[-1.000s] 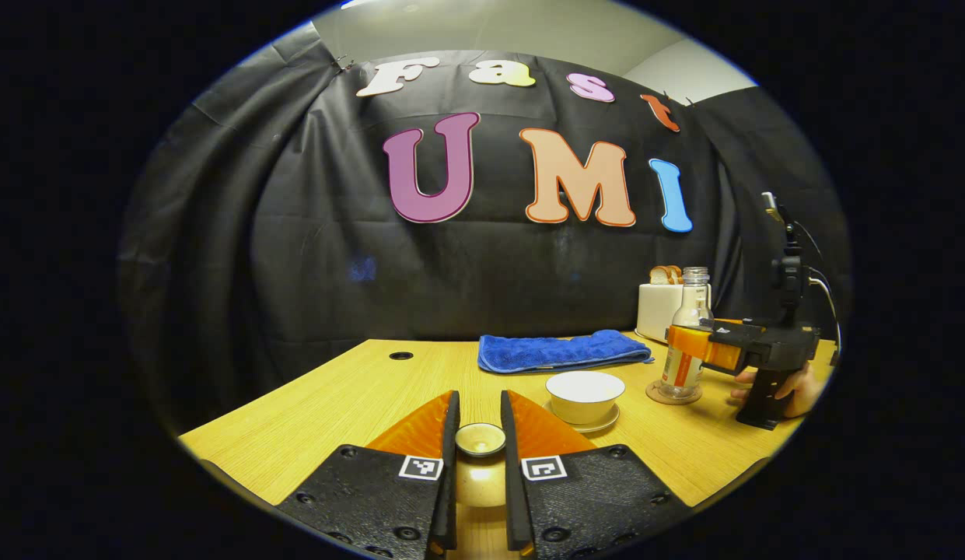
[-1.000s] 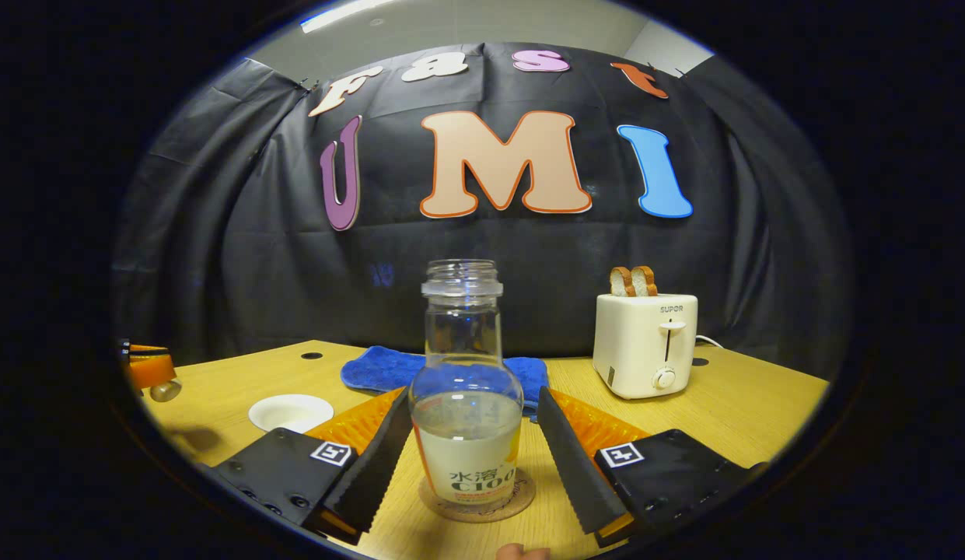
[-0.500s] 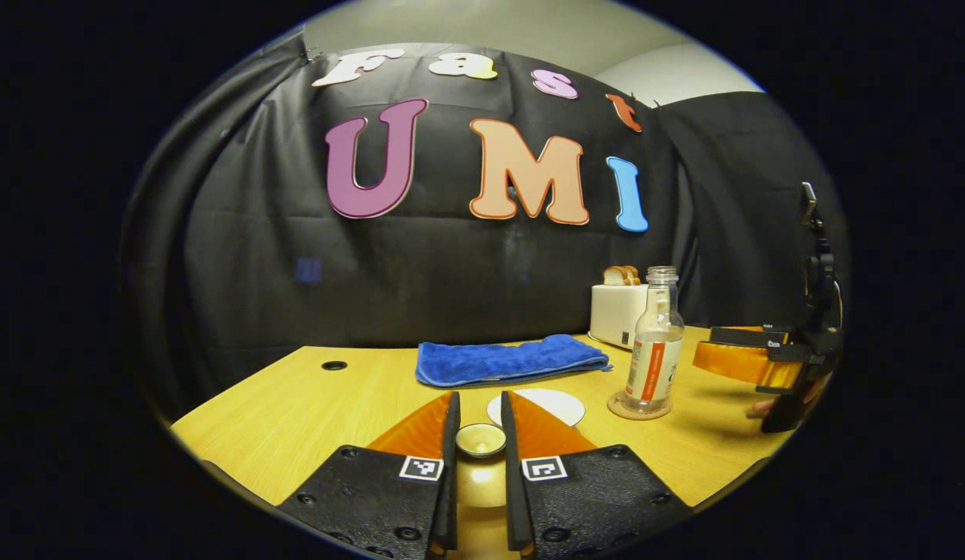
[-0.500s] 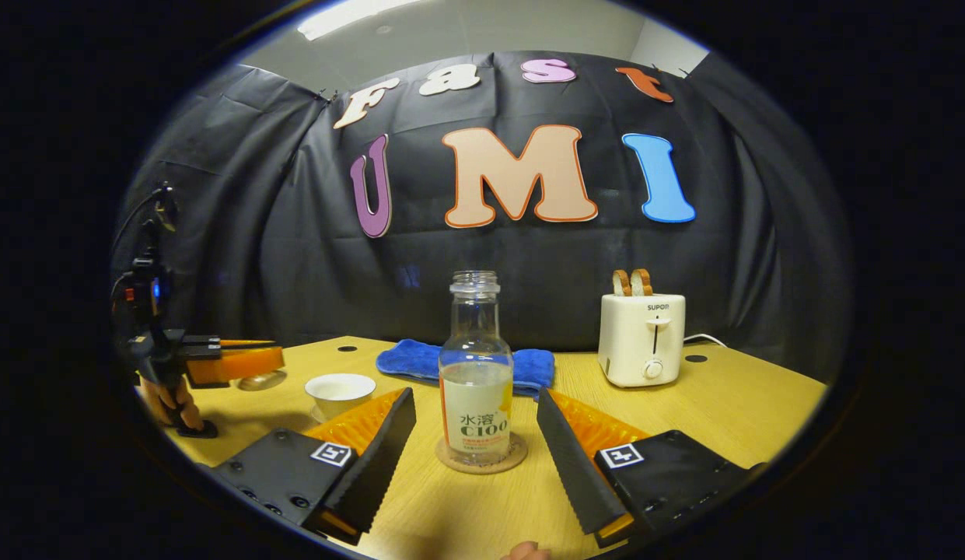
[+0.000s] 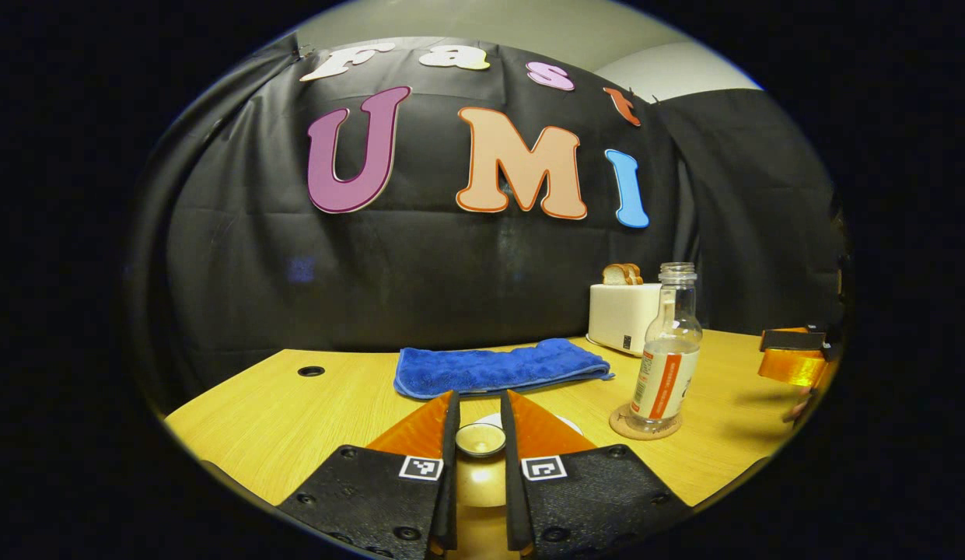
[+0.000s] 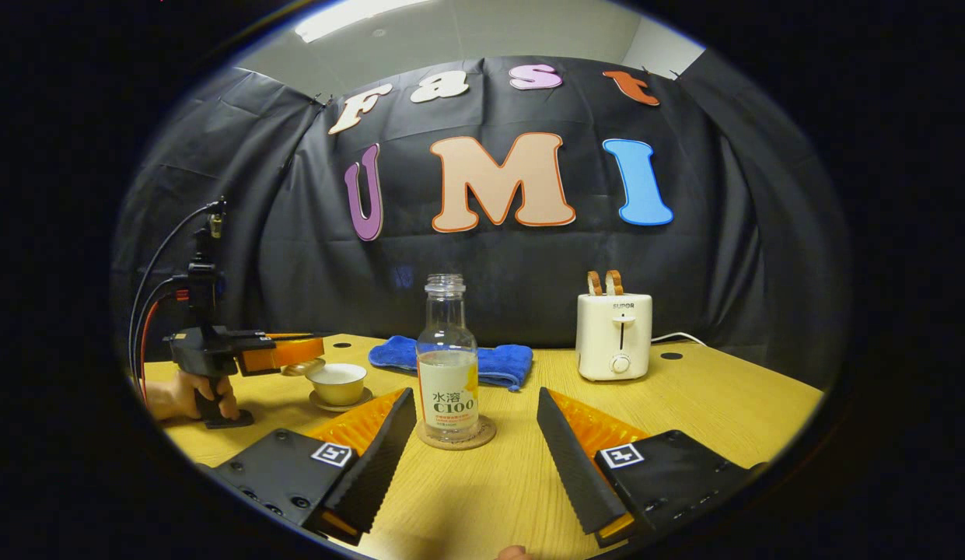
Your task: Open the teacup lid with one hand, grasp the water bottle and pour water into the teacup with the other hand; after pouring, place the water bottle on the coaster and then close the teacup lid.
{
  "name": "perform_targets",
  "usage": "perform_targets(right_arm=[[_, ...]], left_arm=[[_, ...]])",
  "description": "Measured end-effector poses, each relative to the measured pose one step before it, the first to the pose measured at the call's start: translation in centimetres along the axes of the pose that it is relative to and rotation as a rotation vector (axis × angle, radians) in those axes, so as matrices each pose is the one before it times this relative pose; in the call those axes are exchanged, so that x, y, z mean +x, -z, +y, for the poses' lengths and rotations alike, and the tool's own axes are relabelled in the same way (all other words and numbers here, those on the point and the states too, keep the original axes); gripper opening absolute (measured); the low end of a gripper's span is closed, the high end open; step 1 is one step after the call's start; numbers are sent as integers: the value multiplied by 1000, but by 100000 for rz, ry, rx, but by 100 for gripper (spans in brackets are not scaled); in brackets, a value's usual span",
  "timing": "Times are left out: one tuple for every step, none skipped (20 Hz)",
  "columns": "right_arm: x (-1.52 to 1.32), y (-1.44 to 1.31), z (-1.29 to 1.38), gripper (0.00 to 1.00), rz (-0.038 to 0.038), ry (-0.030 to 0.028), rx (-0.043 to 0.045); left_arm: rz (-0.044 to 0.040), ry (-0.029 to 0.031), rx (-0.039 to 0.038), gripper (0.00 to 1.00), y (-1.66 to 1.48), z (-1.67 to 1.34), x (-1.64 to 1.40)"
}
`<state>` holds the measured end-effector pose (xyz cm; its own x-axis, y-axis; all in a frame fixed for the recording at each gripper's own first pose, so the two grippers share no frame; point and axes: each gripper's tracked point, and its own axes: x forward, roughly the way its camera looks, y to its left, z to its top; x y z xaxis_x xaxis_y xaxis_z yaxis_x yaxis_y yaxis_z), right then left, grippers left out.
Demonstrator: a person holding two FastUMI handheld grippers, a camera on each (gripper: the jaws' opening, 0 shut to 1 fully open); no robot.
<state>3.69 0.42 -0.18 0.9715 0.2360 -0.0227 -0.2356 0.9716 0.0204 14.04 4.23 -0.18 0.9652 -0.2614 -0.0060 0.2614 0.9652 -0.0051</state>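
1. The water bottle [image 6: 447, 358] bears a label with orange on it; a line of large dark characters can be made out, though the brief for this note bars reading it off. The toaster [image 6: 614, 336] carries a small brand word near its top edge.
2. The bottle is clear, has no cap, and holds clear liquid up to about the top of its label. It stands upright on a round cork coaster [image 6: 456, 435] on the wooden table [image 6: 684, 404].
3. The teacup [image 6: 337, 383] is uncovered, sits on its saucer [image 6: 340, 404], and holds pale liquid.
4. Two slices of toast stick up from the toaster's slots. A folded blue towel [image 5: 501, 368] lies behind the cup and bottle.
5. The left gripper [image 5: 480, 435] is clenched on the teacup lid [image 5: 480, 440], a finger on each side of its knob. In the right gripper view the lid hangs just above and to the left of the cup, with a hand [image 6: 188, 395] gripping the tool's handle.
6. The right gripper [image 6: 476, 443] is released, its jaws wide apart. The bottle stands ahead of the fingertips, nearer the left finger, touching neither.
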Motion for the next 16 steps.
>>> perform_targets(right_arm=[[-27, 155, -67, 98, 229, 281, -22], [4, -48, -37, 96, -5, 22, -40], [44, -5, 69, 94, -147, -7, -59], [39, -9, 24, 99, 122, -111, 96], [-146, -12, 199, 99, -122, -595, 29], [84, -30, 30, 98, -38, -127, -58], [-82, 84, -37, 94, 82, 0, 99], [3, -49, -32, 94, -139, -28, -111], [14, -1, 1, 98, 96, 22, 104], [-58, -21, 44, 94, -47, -166, 15], [53, 20, 80, 98, -77, -458, -4], [67, 45, 38, 94, 118, -372, 76], [-69, -12, -49, 94, -87, -35, -35], [30, -67, 1, 94, 47, 15, 14], [-72, 49, 63, 94, 3, -32, 13], [-12, -64, 38, 94, -45, -184, 27]], left_arm=[[245, -582, -30, 22, 35, -110, 384], [382, -248, -128, 22, 80, -285, 410], [-84, 9, -263, 22, -17, -378, 371], [362, 145, 211, 22, 20, -406, 464], [122, -35, -174, 22, 35, -356, 394], [944, 201, 446, 22, 131, -295, 518], [748, -456, 105, 22, 128, -130, 310], [355, -290, 309, 22, -1, -136, 235], [1187, -364, 694, 22, 110, -83, 172], [962, -195, 843, 22, 208, -19, 151], [1443, -588, 949, 22, 110, 107, 137], [2492, 120, 883, 22, 533, -152, 193], [1892, -163, 1223, 22, 245, -107, 161], [1660, 70, 1096, 22, 219, -93, 90], [1001, -381, 741, 22, 75, 75, 62], [640, -239, 345, 22, 34, 46, 10]])
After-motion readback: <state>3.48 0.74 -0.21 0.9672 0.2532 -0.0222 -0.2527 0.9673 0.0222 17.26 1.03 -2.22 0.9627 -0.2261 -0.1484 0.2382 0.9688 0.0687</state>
